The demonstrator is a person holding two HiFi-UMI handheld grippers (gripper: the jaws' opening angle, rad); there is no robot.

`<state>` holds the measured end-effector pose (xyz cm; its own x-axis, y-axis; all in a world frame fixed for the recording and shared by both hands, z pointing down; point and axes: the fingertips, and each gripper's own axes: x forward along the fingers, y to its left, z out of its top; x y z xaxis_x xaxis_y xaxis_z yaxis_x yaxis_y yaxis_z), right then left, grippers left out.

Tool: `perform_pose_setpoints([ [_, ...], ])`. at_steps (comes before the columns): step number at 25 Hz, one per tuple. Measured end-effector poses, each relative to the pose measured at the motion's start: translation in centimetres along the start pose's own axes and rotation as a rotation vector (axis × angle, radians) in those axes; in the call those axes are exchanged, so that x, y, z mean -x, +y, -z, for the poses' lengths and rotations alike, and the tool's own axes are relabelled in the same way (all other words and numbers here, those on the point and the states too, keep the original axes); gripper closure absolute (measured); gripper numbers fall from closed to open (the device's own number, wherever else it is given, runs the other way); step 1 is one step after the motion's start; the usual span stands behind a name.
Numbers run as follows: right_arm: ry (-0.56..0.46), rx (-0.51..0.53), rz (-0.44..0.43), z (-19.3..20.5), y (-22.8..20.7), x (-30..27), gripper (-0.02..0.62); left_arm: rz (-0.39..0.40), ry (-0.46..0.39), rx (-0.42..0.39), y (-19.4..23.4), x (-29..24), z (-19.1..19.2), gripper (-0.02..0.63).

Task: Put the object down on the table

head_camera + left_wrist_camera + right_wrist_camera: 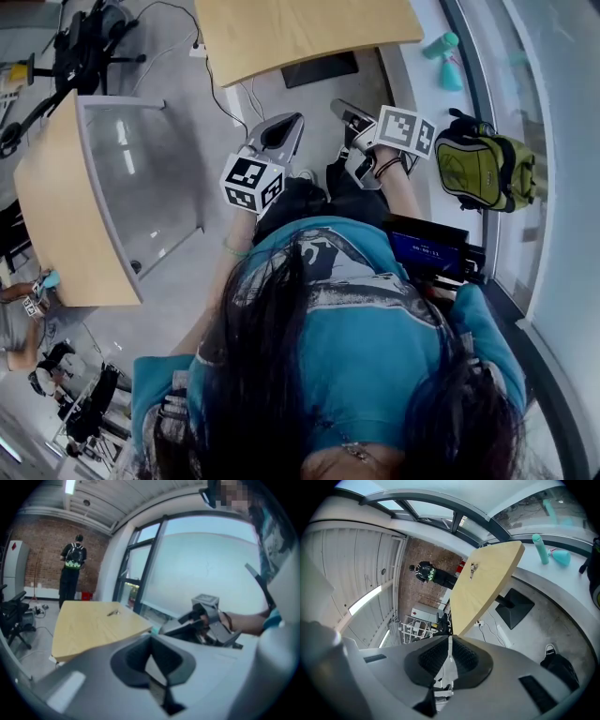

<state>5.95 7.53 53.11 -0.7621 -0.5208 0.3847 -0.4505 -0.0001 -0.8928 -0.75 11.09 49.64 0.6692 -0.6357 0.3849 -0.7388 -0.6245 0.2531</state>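
Note:
My left gripper is held in the air over the grey floor, between two wooden tables, shut, with nothing between its fingers. Beside it my right gripper is also shut and holds nothing. In the left gripper view the left gripper has its jaws together, and the right gripper shows beyond it in a hand. The right gripper points at the wooden table. A small dark object lies on that table top; the same small object is too small to name.
A second wooden table with a glass panel stands at the left. A green backpack and a teal bottle sit on the window ledge. The far table has a black base plate. A person stands by the brick wall.

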Motion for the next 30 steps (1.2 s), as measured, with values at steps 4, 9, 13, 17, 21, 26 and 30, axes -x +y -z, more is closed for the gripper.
perform_pose_setpoints([
  [4, -0.018, 0.001, 0.015, 3.0, 1.5, -0.1, 0.560, 0.024, -0.029, 0.001, 0.4, 3.2, 0.7, 0.615],
  [9, -0.058, -0.016, 0.045, 7.0, 2.7, -0.1, 0.560, 0.073, -0.042, 0.007, 0.6, 7.0, 2.1, 0.615],
  [13, -0.094, -0.039, 0.050, 10.2, 3.0, 0.2, 0.561, 0.119, -0.034, 0.001, -0.1, 9.2, 3.9, 0.615],
  [17, -0.106, -0.032, 0.053, 12.8, 3.5, 1.1, 0.561, 0.144, -0.028, 0.005, -1.2, 11.0, 5.7, 0.615],
  [21, -0.105, -0.022, 0.042, 14.1, 4.2, 1.9, 0.560, 0.139, -0.052, 0.001, -1.9, 12.3, 5.8, 0.615],
  [26, -0.084, 0.022, 0.019, 14.9, 4.9, 3.4, 0.561, 0.104, -0.097, 0.001, -3.0, 13.0, 5.3, 0.615],
  [30, -0.065, 0.043, 0.001, 16.2, 5.2, 6.0, 0.561, 0.079, -0.124, -0.004, -5.6, 13.6, 5.0, 0.615],
])
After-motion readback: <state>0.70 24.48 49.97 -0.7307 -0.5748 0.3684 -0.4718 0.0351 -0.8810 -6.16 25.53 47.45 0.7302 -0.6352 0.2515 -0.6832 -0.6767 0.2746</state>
